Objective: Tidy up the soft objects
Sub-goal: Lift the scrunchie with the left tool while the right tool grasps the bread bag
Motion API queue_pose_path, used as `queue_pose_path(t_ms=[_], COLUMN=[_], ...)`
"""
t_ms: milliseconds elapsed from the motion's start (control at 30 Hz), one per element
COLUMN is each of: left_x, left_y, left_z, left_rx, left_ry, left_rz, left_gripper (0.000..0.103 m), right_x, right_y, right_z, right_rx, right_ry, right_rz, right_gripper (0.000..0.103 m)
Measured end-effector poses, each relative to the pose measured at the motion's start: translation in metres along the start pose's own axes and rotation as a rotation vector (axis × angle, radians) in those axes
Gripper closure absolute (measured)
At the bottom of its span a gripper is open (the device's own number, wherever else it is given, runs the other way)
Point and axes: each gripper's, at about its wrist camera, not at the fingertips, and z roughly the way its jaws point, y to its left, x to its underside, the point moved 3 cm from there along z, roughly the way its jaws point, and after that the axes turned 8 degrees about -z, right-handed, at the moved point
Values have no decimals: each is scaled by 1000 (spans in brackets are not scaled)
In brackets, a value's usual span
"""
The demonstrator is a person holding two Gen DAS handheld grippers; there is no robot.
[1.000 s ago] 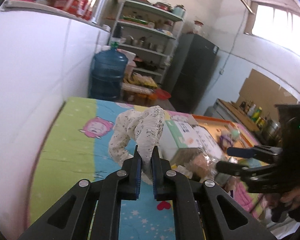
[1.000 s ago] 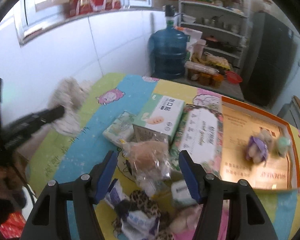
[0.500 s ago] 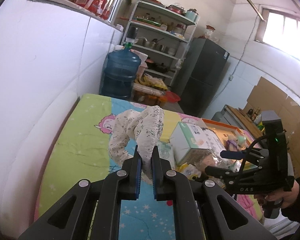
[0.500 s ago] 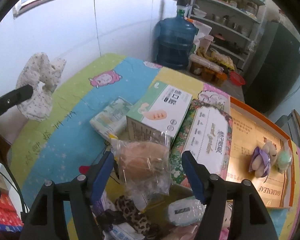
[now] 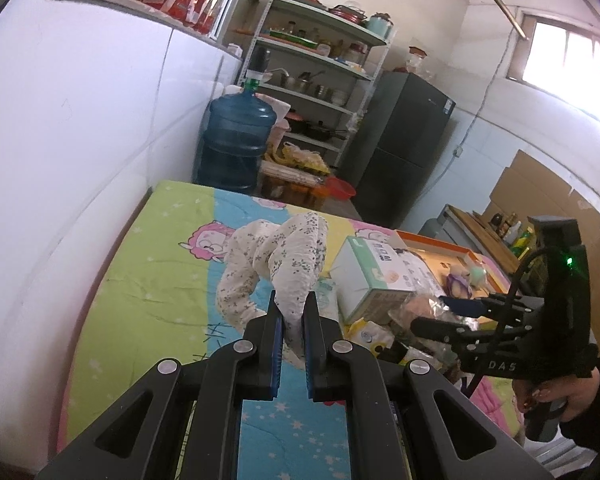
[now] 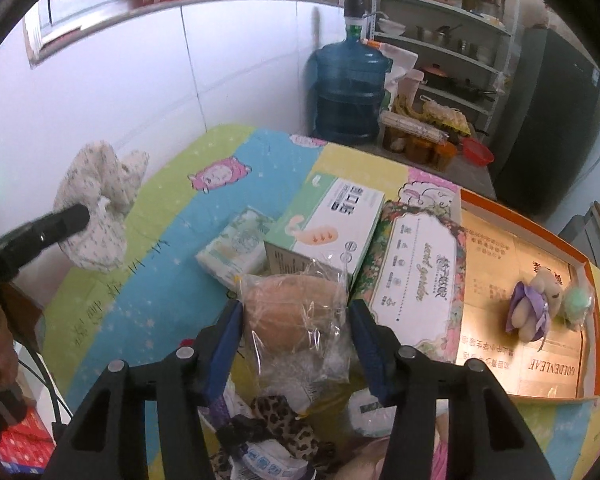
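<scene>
My left gripper (image 5: 291, 306) is shut on a white floral cloth (image 5: 284, 260) and holds it up above the cartoon bedspread (image 5: 168, 280); the cloth also shows at the left of the right wrist view (image 6: 96, 208). My right gripper (image 6: 296, 320) is open, its jaws either side of a clear bag with a brown soft thing (image 6: 296, 316). A purple plush toy (image 6: 532, 308) and a green puff (image 6: 578, 304) lie in the orange-rimmed box lid (image 6: 520, 216).
A green tissue box (image 6: 332, 220), a floral tissue pack (image 6: 416, 272) and a small wipes pack (image 6: 236, 252) lie mid-bed. A leopard-print cloth (image 6: 276, 428) lies near me. A water jug (image 6: 350, 88), shelves and a dark fridge (image 5: 400, 148) stand behind.
My left gripper has carried the cloth a little further over the bed toward the boxes. My right gripper has moved closer over the clear bag.
</scene>
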Motion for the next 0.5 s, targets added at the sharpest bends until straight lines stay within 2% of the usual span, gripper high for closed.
queue_pose_path(t_ms=[500], left_x=[-11], left_y=[-46], left_z=[-13], left_rx=[98], left_ry=[-11], left_rz=[98], left_gripper=[95], right_x=[2], right_y=[-12], right_z=[-61], right_rx=[38], right_ry=[-109], right_rz=[93], right_gripper=[48])
